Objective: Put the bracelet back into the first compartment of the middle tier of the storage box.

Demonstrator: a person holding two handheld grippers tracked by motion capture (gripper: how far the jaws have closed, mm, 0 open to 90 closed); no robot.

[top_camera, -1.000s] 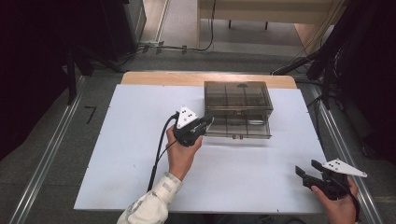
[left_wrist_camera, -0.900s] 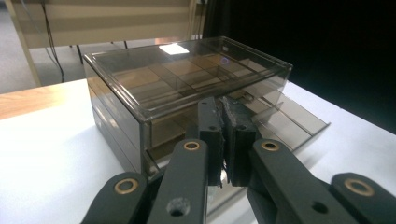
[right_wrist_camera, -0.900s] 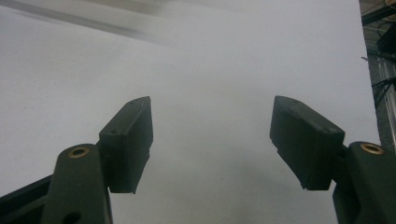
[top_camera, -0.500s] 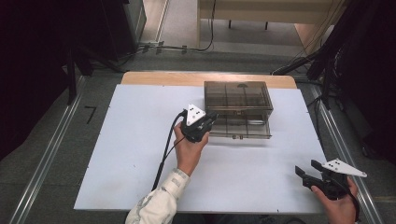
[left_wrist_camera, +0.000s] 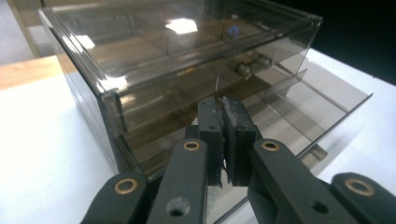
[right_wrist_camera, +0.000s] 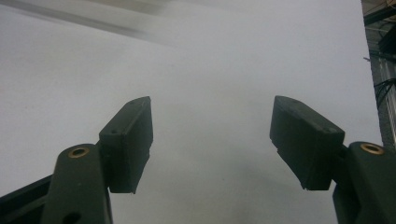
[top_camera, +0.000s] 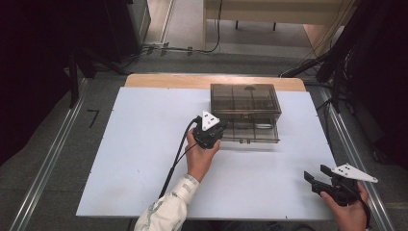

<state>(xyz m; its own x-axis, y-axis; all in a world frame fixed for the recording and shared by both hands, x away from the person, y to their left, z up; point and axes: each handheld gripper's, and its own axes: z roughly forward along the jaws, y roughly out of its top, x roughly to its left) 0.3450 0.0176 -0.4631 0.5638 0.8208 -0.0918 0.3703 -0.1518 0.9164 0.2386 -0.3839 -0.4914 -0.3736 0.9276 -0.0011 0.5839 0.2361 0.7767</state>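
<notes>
High view: left tongs (top_camera: pixel 215 136) pressed closed at smoky transparent plastic drawer box (top_camera: pixel 245 98); right tongs (top_camera: pixel 323 182) wide open, empty. Advisable: push drawer (top_camera: pixel 252 132) squarely.

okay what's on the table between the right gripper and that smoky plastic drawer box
Nothing: in the high view, bare white table separates the right gripper from the drawer box, whose lower drawer stands pulled out.

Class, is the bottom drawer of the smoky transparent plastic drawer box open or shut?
Open: the bottom drawer juts forward past the box front.
</notes>
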